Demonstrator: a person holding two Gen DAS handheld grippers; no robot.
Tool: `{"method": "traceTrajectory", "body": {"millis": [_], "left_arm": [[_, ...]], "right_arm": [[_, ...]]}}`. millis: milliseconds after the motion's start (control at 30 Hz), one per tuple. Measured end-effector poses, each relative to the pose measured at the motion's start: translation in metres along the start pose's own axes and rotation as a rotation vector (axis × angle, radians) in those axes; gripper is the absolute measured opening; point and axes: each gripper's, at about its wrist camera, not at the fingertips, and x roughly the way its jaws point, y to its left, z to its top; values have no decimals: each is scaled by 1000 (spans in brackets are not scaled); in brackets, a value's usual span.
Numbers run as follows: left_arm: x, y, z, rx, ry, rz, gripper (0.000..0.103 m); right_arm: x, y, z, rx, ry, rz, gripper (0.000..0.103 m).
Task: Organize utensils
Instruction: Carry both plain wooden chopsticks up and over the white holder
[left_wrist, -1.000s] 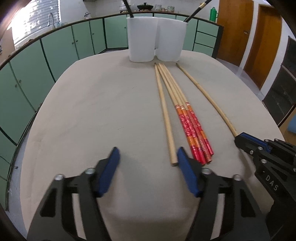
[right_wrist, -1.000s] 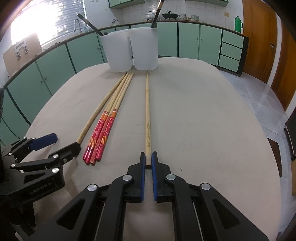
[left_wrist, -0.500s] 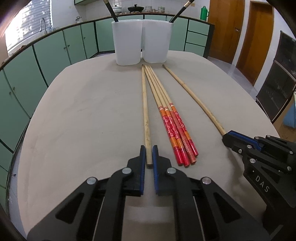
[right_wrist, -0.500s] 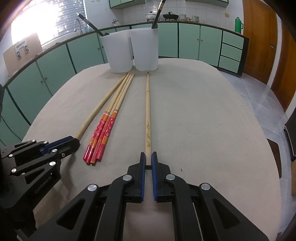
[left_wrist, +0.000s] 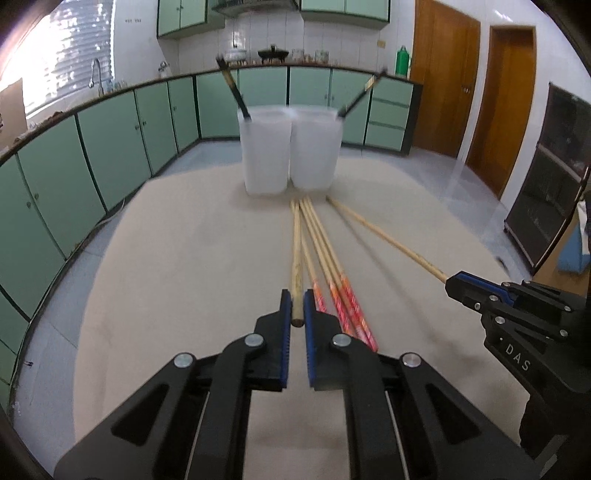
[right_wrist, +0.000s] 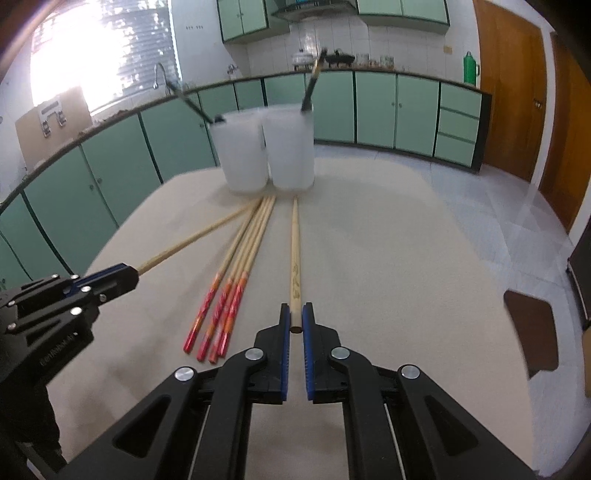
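Observation:
My left gripper (left_wrist: 296, 308) is shut on the near end of a plain wooden chopstick (left_wrist: 296, 254) and holds it raised toward two white holders (left_wrist: 290, 151). My right gripper (right_wrist: 295, 319) is shut on the end of a second plain wooden chopstick (right_wrist: 294, 251), also raised. Several red-ended chopsticks (left_wrist: 332, 273) lie on the beige table (left_wrist: 177, 266) between the two, and they show in the right wrist view (right_wrist: 236, 280) too. The right gripper appears in the left wrist view (left_wrist: 465, 288). The left gripper appears in the right wrist view (right_wrist: 114, 277).
Each white holder (right_wrist: 269, 151) has one dark utensil (right_wrist: 312, 85) standing in it. Green cabinets (left_wrist: 110, 140) ring the room behind the table. A dark chair seat (right_wrist: 532, 328) sits off the table's right edge.
My left gripper moved right and closed on the plain chopstick. Both grippers have since lifted their chopsticks' near ends, and the holders now look closer.

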Motion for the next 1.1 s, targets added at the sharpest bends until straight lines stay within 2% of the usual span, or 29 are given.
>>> {"method": "traceTrajectory", "body": {"millis": [267,500,867,1100], "left_arm": [[-33,4,42,-2,-136,-17,6],[-47,6,84,12,-224,-40,6],[-57,10,131,4,-281,-111,6],[-77,14,157,12,-347,-129,6]], "right_arm": [[-32,-4,41,-16,-94,27,7],[-50,0,85,-63,-168,42,7],[-61,13,140,-157,-191,98,7],[-79,13,192,-159,-265,147,7]]}}
